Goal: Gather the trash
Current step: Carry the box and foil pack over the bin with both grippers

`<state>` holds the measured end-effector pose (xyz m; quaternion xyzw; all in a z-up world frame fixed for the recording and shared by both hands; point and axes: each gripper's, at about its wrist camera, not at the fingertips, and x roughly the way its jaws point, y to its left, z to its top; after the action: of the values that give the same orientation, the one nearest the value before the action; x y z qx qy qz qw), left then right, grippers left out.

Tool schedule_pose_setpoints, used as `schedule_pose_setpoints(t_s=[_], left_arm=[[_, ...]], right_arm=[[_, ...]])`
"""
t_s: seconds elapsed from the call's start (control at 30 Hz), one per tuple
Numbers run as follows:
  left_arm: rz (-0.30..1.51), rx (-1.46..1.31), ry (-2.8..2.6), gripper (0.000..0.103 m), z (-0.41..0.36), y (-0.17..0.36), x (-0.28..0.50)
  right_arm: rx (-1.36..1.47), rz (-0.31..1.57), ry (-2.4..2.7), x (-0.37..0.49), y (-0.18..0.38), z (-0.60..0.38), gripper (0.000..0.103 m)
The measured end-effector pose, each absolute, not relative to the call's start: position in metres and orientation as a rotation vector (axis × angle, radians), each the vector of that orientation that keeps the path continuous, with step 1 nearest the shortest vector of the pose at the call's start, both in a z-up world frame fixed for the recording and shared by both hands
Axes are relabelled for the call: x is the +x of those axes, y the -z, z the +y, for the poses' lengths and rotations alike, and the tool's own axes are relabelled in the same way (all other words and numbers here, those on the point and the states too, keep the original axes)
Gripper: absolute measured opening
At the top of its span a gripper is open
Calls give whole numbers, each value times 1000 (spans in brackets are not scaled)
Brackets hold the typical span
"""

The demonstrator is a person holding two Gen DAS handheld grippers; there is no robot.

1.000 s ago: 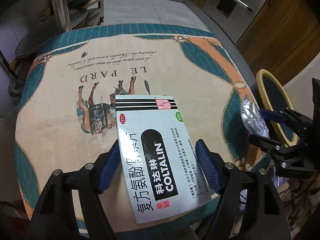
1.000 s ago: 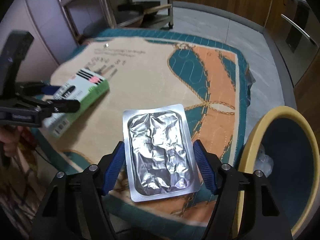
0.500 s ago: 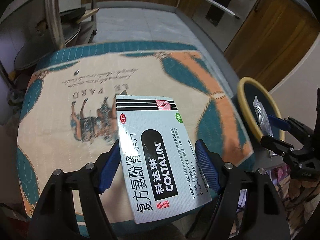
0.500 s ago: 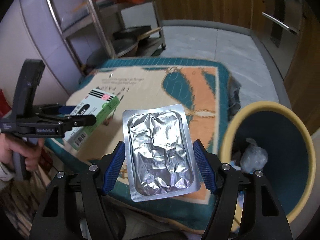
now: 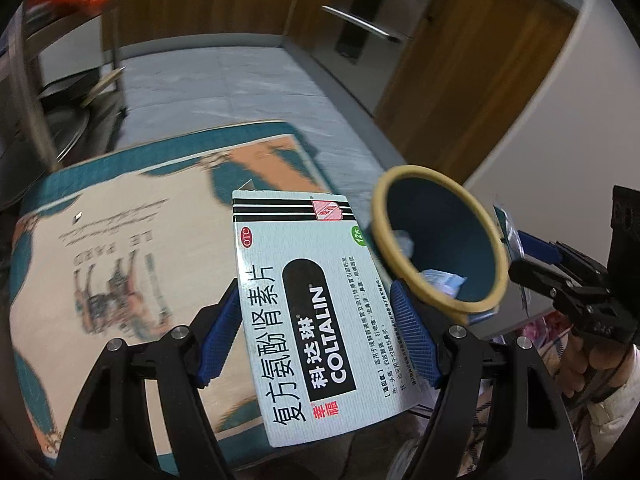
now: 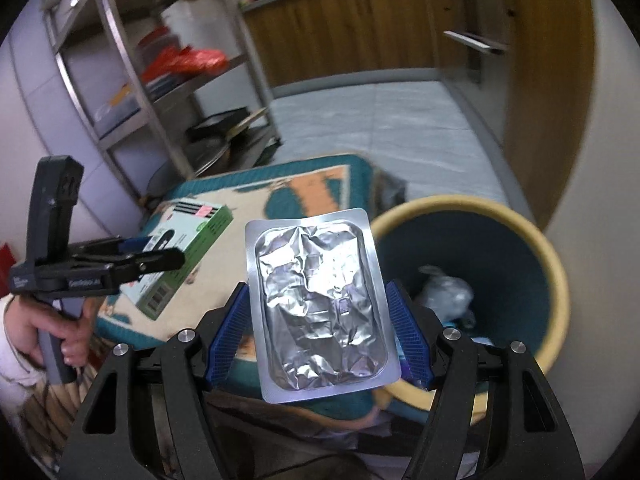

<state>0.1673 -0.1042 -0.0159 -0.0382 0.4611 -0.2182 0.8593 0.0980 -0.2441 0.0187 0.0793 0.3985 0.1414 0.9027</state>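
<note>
My left gripper [image 5: 318, 338] is shut on a white and green COLTALIN medicine box [image 5: 308, 300] and holds it in the air over the right edge of the low table. The box also shows in the right wrist view [image 6: 180, 258]. My right gripper [image 6: 318, 338] is shut on a silver foil blister pack [image 6: 320, 304], held just left of the bin's rim. The blue bin with a yellow rim [image 6: 558, 280] stands on the floor to the right of the table and holds some trash. It shows in the left wrist view too [image 5: 404, 268].
The low table has a teal, orange and cream printed cloth [image 5: 120, 248]. A metal shelf rack [image 6: 160, 92] with pans stands behind it. Wooden cabinets [image 5: 460, 80] line the far wall, with grey floor [image 6: 380, 128] between.
Both grippers have lifted off the table and swung right toward the bin, each still holding its item. The bin now sits closer in both views.
</note>
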Motion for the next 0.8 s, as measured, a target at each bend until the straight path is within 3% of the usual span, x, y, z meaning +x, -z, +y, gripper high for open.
schedule_pose_setpoints(t_s=[0.8], left_arm=[[979, 186, 655, 73, -272, 24, 180]], right_arm=[[440, 793, 4, 74, 15, -354, 70]])
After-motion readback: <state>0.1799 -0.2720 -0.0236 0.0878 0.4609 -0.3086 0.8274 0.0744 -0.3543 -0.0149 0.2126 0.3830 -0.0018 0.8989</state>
